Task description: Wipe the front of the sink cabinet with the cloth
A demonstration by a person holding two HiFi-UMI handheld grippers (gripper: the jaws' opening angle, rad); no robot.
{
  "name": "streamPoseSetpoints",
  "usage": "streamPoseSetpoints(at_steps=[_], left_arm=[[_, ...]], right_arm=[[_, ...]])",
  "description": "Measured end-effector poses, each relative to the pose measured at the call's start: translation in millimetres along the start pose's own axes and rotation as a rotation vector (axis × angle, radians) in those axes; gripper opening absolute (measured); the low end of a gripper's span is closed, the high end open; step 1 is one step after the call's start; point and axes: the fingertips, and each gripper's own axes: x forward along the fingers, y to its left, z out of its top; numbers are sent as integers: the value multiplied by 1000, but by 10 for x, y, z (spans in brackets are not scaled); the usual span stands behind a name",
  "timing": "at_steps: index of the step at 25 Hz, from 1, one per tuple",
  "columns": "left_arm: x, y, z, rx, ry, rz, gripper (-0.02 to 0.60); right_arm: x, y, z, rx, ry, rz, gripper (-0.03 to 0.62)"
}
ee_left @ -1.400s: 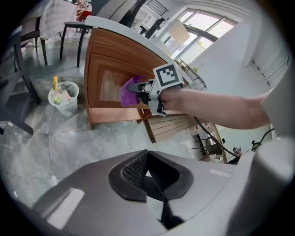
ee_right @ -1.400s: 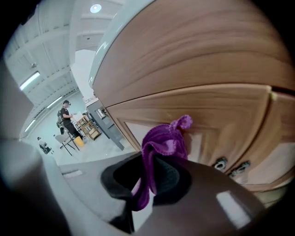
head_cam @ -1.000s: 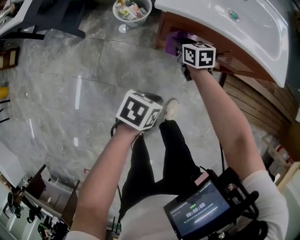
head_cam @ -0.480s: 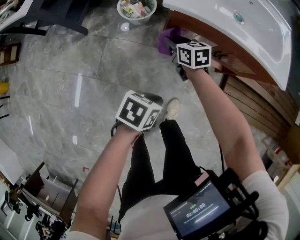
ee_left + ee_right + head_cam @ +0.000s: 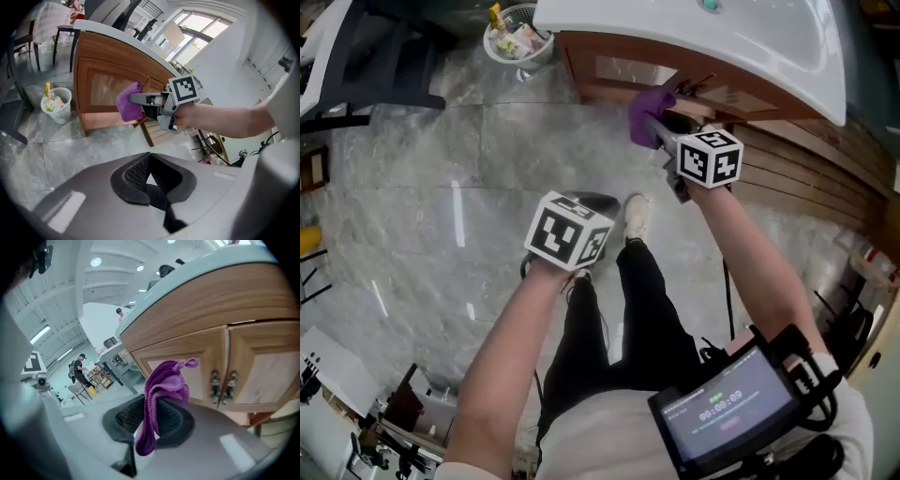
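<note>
My right gripper (image 5: 654, 129) is shut on a purple cloth (image 5: 647, 112), and holds it up at the wooden sink cabinet (image 5: 609, 71), just left of the pair of door handles (image 5: 692, 86). In the right gripper view the cloth (image 5: 161, 394) hangs folded between the black pads (image 5: 129, 417), in front of the left door panel (image 5: 187, 355); the handles (image 5: 223, 385) are just to its right. Contact with the wood cannot be told. From the left gripper view I see the cloth (image 5: 127, 102) beside the cabinet front (image 5: 101, 86). My left gripper (image 5: 567, 234) is shut, holds nothing and hovers over the floor.
A white sink basin (image 5: 741, 42) overhangs the cabinet. A white wastebasket (image 5: 517, 33) with rubbish stands on the marble floor left of the cabinet. A slatted wooden panel (image 5: 806, 178) runs along the right. Dark furniture (image 5: 384, 47) stands at the far left. My shoes (image 5: 636, 217) are below the cabinet.
The right gripper has carried the cloth from the cabinet's left corner rightward along the front to the handles. My head view has shifted. The left gripper has hardly moved.
</note>
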Motion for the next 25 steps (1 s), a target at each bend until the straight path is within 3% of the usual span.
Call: streamPoseSetpoints(at_steps=[7,14,19,25], left_arm=[[337,-464,243,100,30,-70,8],[680,-706,398,147,66,-90,8],[843,-733,476,151,86,-88,8],[857,-666,592,138,83,-79,8]], right_arm=[[-1237,-1212,-443,162,-65,-259,55],[-2223,-2537,-760,221,-59,-514,55],[-2333,-3145,-740,253,-50,-580,55],[-2042,-3359,-556,239,-23,-581,55]])
